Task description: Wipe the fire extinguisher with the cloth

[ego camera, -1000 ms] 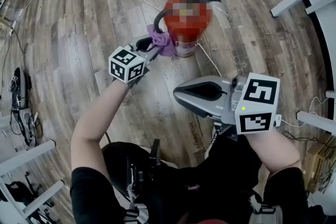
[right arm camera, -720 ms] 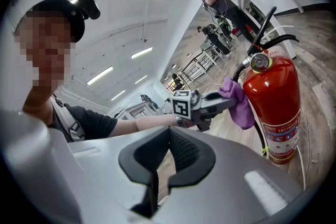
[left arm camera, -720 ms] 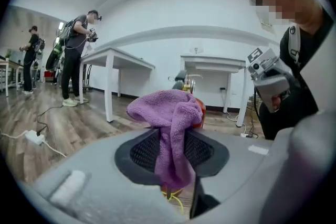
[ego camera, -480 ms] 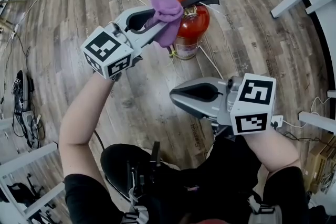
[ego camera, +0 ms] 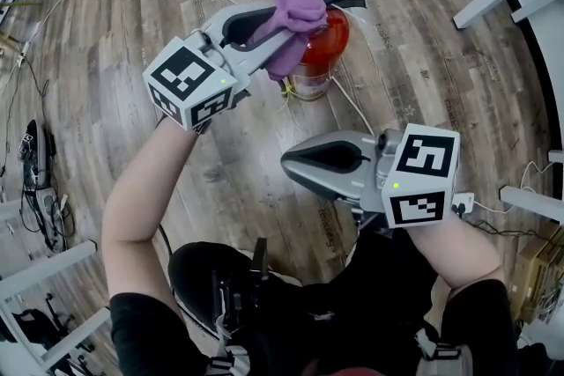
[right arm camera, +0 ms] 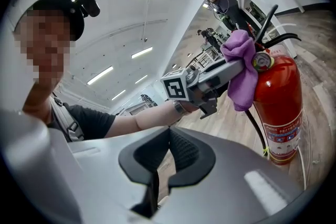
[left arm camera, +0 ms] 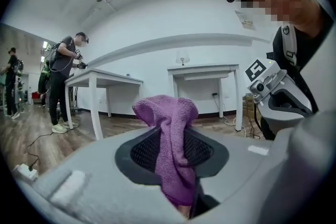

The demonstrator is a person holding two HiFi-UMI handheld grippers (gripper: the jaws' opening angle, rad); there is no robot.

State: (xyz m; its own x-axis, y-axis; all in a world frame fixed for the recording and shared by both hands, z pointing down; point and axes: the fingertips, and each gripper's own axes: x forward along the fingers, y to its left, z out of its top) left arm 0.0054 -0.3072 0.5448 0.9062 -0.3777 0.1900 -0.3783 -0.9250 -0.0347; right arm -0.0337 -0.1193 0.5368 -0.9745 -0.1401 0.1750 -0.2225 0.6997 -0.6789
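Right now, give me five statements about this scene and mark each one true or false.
1. The left gripper is clamped on a purple cloth. True.
2. The right gripper is clamped on the fire extinguisher. False: its jaws are shut on nothing, apart from the extinguisher.
3. The fire extinguisher stands upright on the wooden floor. True.
4. The cloth lies on the floor. False: it is held up at the extinguisher's top.
5. The fire extinguisher's body is blue. False: it is red.
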